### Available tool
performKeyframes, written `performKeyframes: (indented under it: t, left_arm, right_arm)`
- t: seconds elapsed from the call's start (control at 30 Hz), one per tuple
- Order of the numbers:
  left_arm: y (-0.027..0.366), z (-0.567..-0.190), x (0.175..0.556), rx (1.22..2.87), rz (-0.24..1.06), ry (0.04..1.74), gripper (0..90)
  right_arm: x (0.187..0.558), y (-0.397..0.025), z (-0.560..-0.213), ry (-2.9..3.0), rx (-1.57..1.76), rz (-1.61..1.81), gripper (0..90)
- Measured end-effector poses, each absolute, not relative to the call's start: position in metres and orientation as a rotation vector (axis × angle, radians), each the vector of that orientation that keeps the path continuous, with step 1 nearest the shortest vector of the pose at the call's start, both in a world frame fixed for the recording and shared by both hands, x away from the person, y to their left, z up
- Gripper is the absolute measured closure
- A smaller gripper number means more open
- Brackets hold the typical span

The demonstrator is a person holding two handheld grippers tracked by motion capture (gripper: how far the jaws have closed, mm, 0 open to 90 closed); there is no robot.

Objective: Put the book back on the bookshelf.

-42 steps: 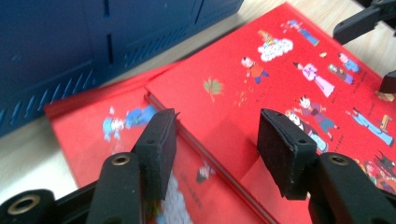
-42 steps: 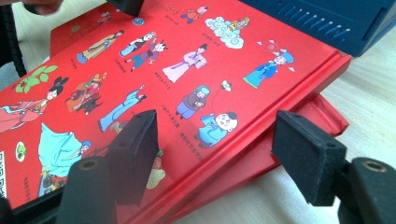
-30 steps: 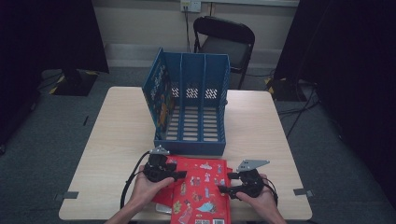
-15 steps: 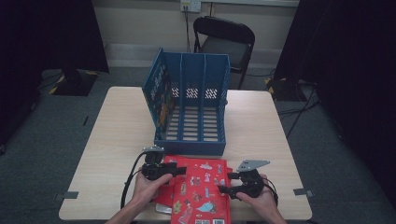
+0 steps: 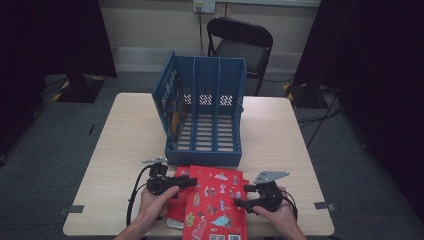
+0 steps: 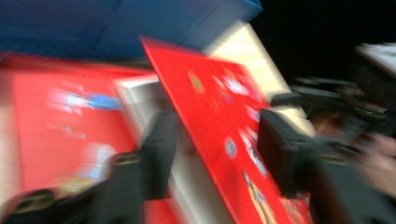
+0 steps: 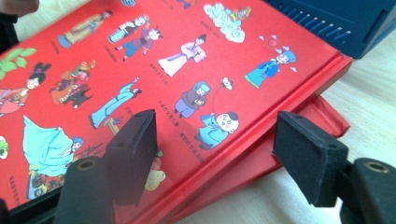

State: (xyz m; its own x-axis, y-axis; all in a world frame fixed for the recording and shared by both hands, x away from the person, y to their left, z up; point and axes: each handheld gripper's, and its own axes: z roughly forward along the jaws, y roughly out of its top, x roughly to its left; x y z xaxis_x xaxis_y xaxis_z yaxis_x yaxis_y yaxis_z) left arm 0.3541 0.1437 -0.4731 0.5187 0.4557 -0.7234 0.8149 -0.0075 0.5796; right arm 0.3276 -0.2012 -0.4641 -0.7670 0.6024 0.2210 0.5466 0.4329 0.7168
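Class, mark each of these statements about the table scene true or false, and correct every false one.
1. The top red book has cartoon figures on its cover. True.
2. The blue file rack lies flat on the floor. False: it stands on the table, beyond the books.
3. The right gripper has its jaws apart, either side of the top book's edge. True.
4. The chair behind the table is white. False: it is black.
5. A second red book lies under the top one. True.
6. The left gripper is inside the rack. False: its jaws straddle the top book's raised edge.
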Motion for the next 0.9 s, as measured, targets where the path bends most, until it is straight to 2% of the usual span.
performKeyframes:
  t: [0.03,0.07,0.3,0.53,0.6,0.9]
  left_arm:
    - [0.133,-0.470,0.345,1.702,-0.304,1.095,55.9]
    - [0.128,-0.469,0.344,1.708,-0.292,1.076,56.0]
    - [0.114,-0.471,0.354,1.789,-0.407,0.995,59.5]
    - [0.117,-0.472,0.362,1.739,-0.503,0.919,69.4]
    - [0.117,-0.469,0.361,1.743,-0.495,0.895,71.9]
    - [0.121,-0.461,0.362,1.787,-0.439,0.839,71.5]
  right_arm:
    - [0.329,-0.202,-0.464,2.602,1.055,1.284,30.0]
    - [0.329,-0.201,-0.464,2.603,1.054,1.282,30.1]
    - [0.328,-0.202,-0.463,2.600,1.040,1.293,30.7]
    - [0.329,-0.201,-0.462,2.599,1.039,1.300,29.5]
    - [0.330,-0.200,-0.462,2.600,1.039,1.317,29.6]
    - [0.333,-0.197,-0.463,2.614,1.037,1.347,26.8]
